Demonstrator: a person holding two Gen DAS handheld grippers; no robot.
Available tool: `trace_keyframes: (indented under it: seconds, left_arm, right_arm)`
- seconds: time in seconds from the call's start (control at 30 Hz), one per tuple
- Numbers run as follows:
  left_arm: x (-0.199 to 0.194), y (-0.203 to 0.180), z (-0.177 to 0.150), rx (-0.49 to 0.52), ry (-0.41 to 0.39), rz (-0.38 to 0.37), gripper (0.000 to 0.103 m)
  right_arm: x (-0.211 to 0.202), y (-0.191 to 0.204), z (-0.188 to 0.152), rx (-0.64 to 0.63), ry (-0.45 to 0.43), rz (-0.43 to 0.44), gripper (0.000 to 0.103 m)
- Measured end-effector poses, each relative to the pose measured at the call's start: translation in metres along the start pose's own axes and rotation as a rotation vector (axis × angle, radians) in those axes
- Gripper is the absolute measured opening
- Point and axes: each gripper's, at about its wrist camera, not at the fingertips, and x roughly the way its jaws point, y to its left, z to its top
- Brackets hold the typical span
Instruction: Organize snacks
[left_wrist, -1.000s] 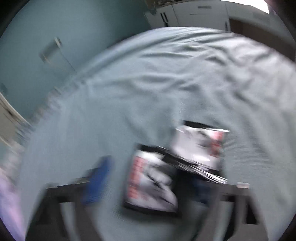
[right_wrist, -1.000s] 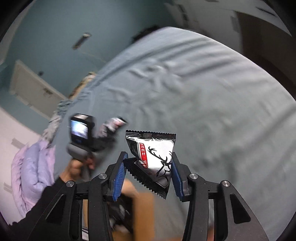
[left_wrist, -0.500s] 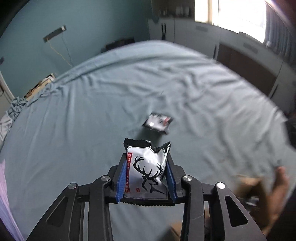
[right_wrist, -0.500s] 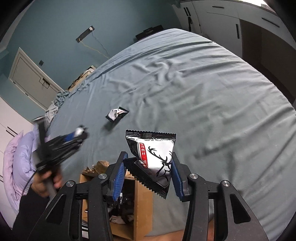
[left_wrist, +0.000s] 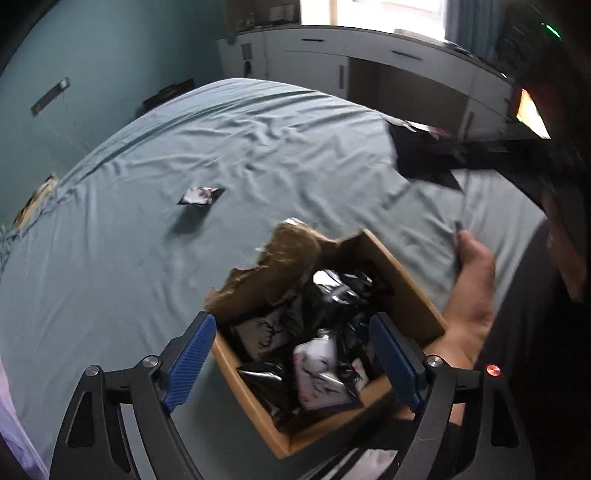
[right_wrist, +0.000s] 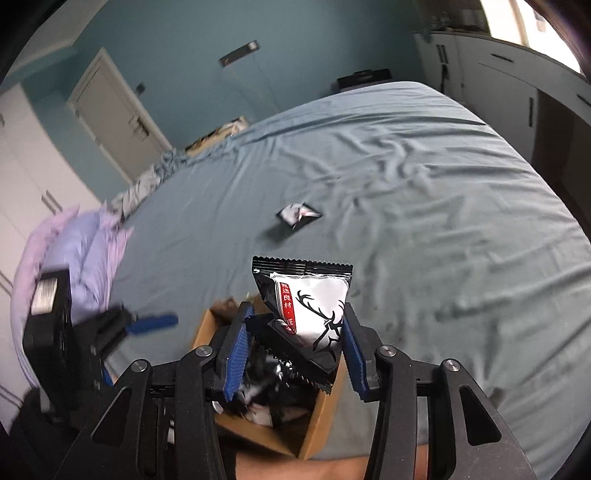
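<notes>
Gripping a deer-print snack packet, the right tool hangs above the box; left tool spread wide, empty.

Teal walls — white cabinets.

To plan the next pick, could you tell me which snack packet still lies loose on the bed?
The lone packet on the sheet; the others fill the box or sit clamped in the right gripper.

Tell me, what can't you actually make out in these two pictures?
- Left view: how many packets fill the box; they pile up, blurred.
- Left view: the right gripper, a dark smear from motion.
- Both views: print on the lone packet on the bed; too small.
- Right view: the box bottom, hidden behind the right gripper and its held packet.
</notes>
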Motion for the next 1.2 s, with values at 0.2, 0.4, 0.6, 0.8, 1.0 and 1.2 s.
trace_keyframes:
  seconds: [0.2, 0.4, 0.6, 0.8, 1.0, 1.2]
  left_arm:
    - [0.008, 0.055, -0.005, -0.273, 0.027, 0.119, 0.088]
    - [0.016, 0.064, -0.010, -0.272, 0.058, 0.276, 0.088]
    - [0.015, 0.058, -0.009, -0.235, 0.057, 0.280, 0.088]
    - [0.020, 0.052, -0.007, -0.208, 0.073, 0.279, 0.088]
    - [0.021, 0.051, -0.006, -0.202, 0.077, 0.284, 0.088]
    - [0.024, 0.050, -0.007, -0.203, 0.093, 0.291, 0.088]
  right_arm:
    - [-0.002, 0.009, -0.002, -0.015, 0.016, 0.053, 0.046]
    - [0.021, 0.030, -0.005, -0.137, 0.109, 0.045, 0.046]
    - [0.044, 0.043, -0.002, -0.172, 0.176, -0.018, 0.052]
    - [0.036, 0.039, 0.006, -0.134, 0.125, -0.055, 0.057]
    - [0.034, 0.016, 0.010, -0.008, 0.108, -0.131, 0.060]
    - [0.035, 0.013, 0.010, 0.041, 0.118, -0.147, 0.060]
